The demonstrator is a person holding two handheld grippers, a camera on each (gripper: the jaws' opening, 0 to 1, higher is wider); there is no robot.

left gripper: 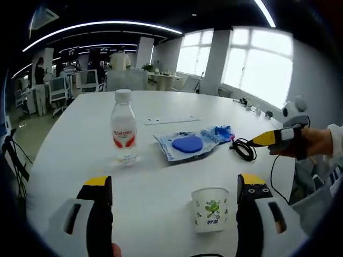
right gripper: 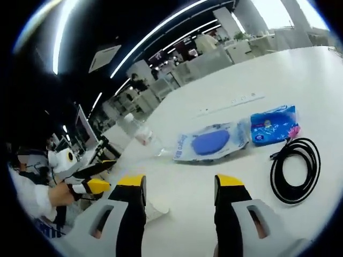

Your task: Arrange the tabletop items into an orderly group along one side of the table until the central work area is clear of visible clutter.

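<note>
In the left gripper view my left gripper [left gripper: 176,187] is spread wide with nothing between its jaws, low in frame above the white round table [left gripper: 161,160]. A white paper cup with a green print [left gripper: 209,208] stands lower right of centre between the jaws. The clear plastic water bottle with a red label [left gripper: 124,127] stands upright at centre left, the clear pouch holding a blue pad [left gripper: 188,144] lies at centre. In the right gripper view my right gripper [right gripper: 179,188] is likewise released, and the coiled black cable [right gripper: 296,170] lies at the right.

A white table [left gripper: 161,182] is seen. The clear bottle [left gripper: 124,128] is labelled red and white, the white cup [left gripper: 209,209] printed green, the pouches [right gripper: 211,142] blue, the cable [right gripper: 296,170] black.
</note>
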